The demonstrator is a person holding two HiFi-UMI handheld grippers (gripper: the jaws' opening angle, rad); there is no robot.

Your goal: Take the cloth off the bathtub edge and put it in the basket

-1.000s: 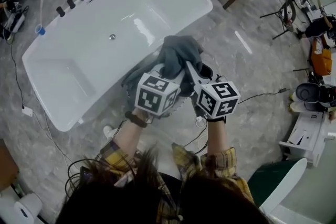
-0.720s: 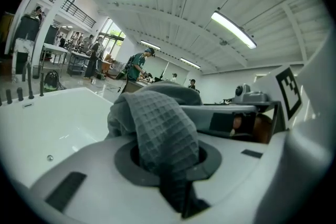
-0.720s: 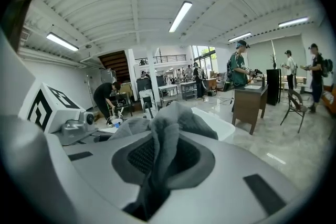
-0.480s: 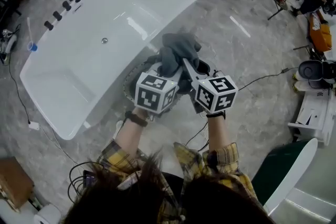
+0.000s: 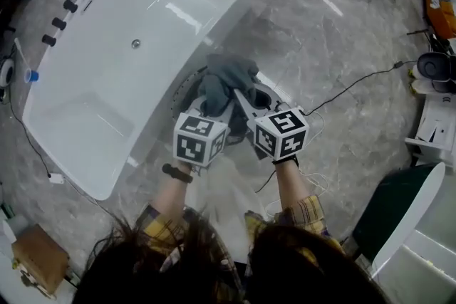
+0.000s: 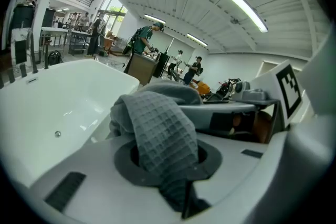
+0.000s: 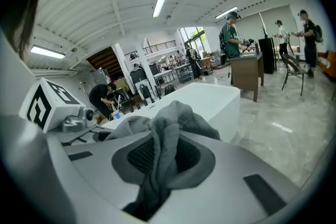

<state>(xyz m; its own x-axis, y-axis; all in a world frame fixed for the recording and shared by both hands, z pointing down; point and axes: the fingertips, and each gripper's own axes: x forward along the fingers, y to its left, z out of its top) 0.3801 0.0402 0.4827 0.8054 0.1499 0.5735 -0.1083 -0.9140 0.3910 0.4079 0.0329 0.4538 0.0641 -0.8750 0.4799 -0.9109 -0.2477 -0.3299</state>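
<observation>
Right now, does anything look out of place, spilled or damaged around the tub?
Nothing stands out. The grey cloth is off the bathtub, bunched and pinched in both the left gripper and the right gripper, above the basket beside the tub. No spill or damage shows; only loose cables trail over the floor.

cloth (image 5: 226, 80): grey waffle-textured fabric, matt
bathtub (image 5: 146, 7): white, smooth, glossy
floor (image 5: 320, 60): grey marbled stone look, polished
left gripper (image 5: 214, 102) and right gripper (image 5: 239, 95): pale smooth plastic, matt, with darker grey insets
</observation>
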